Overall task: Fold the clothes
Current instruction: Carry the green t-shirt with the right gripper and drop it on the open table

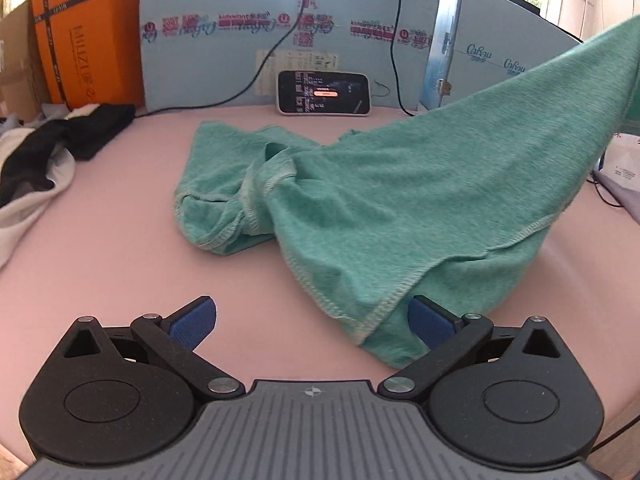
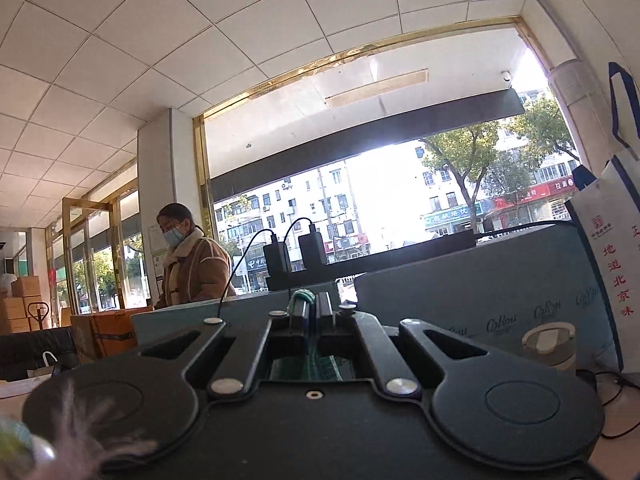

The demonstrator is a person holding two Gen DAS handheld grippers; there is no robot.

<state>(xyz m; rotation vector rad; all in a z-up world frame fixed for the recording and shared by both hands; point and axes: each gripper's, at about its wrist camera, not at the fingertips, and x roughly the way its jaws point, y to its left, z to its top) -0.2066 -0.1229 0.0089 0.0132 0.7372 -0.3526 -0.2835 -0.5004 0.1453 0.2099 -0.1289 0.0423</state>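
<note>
Two grippers are at work, and you see the job best from the left wrist view. Your pink surface [image 1: 100, 240] fills most of it, backed by a wall of pale blue boxes [image 1: 240, 60] and an orange box [image 1: 88, 40] at the far left. On the surface lies the green garment [image 1: 360, 208], the piece you are folding: its left part sits bunched and rumpled near the middle, while its right part is drawn up off the surface in a taut sheet toward the upper right edge of the view. A heap of black and white clothes [image 1: 48, 156] rests at the left edge, well apart from the green one. A phone [image 1: 325, 93] with a lit screen stands propped against the blue boxes behind the garment.

Your left gripper [image 1: 312, 320] is wide open and holds nothing; the garment's near hem lies just beside its right blue pad.

Your right gripper [image 2: 311, 307] points out toward the window, its fingers pressed together on a green fold of the garment [image 2: 304, 294]. A person in a brown coat [image 2: 192, 264] stands beyond the boxes.
</note>
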